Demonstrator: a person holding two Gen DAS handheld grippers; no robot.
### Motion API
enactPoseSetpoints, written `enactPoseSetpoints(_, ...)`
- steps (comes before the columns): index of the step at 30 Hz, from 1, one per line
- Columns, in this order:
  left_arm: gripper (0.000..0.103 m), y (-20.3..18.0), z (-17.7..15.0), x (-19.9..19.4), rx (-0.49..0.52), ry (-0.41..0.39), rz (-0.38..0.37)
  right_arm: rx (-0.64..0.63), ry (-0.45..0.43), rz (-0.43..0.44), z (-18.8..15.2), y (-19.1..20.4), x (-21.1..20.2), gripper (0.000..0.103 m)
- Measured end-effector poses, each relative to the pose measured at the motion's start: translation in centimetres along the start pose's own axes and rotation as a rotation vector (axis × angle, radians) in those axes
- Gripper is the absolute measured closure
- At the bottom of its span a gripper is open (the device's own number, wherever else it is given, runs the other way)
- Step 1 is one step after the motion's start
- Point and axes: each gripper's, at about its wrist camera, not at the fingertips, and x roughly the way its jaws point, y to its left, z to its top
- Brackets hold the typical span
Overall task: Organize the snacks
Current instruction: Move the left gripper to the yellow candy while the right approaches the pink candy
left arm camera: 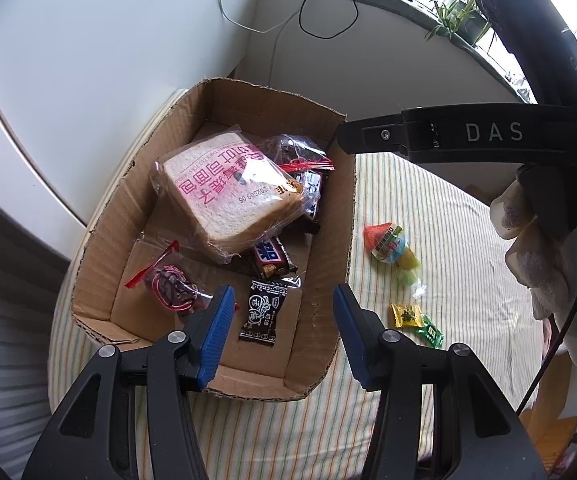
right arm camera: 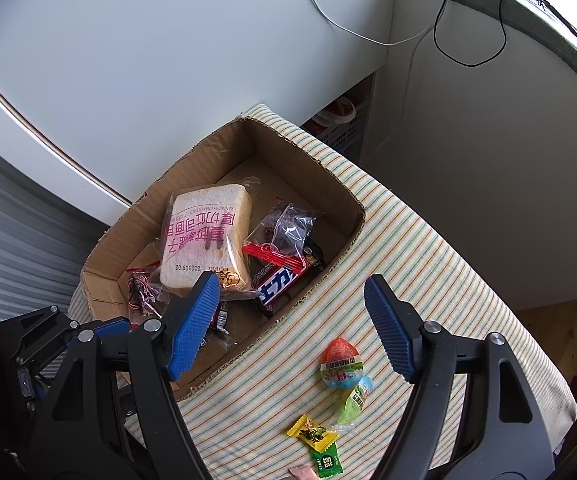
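Nearest, both grippers hang with jaws released and nothing between the pads: the left gripper (left arm camera: 284,320) over the near end of the cardboard box (left arm camera: 330,280), the right gripper (right arm camera: 292,320) over its right wall. On the striped cloth (right arm camera: 428,264), right of the box, lie a yellow candy (right arm camera: 311,434), a green candy (right arm camera: 326,460) and an egg-shaped sweet (right arm camera: 340,362). They look light, with crinkly, slippery wrappers; pinching across the body seems safest. Farther in the box, the bagged bread (left arm camera: 228,196) rests on chocolate bars; it is probably soft and easily crushed.
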Motion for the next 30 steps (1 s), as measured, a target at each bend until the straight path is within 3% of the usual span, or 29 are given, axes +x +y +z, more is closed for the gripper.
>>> enactPoseSetpoints(9,0.052,-1.4,-0.6,-0.2,0.021,0.0,-0.005,0.055,-0.017,-0.009,-3.5,-2.6,-2.3,0.026)
enactPoseSetpoints(19,0.053,-4.4,-2.0,0.7,0.078,0.031,-0.042,0.15,0.003,-0.022,-10.8,-6.0,-3.6,0.026)
enactPoseSetpoints(30,0.057,-7.5,-3.3,2.6,0.159,0.102,-0.094,0.149,0.066,0.016,-19.6,-4.3,-2.3,0.026)
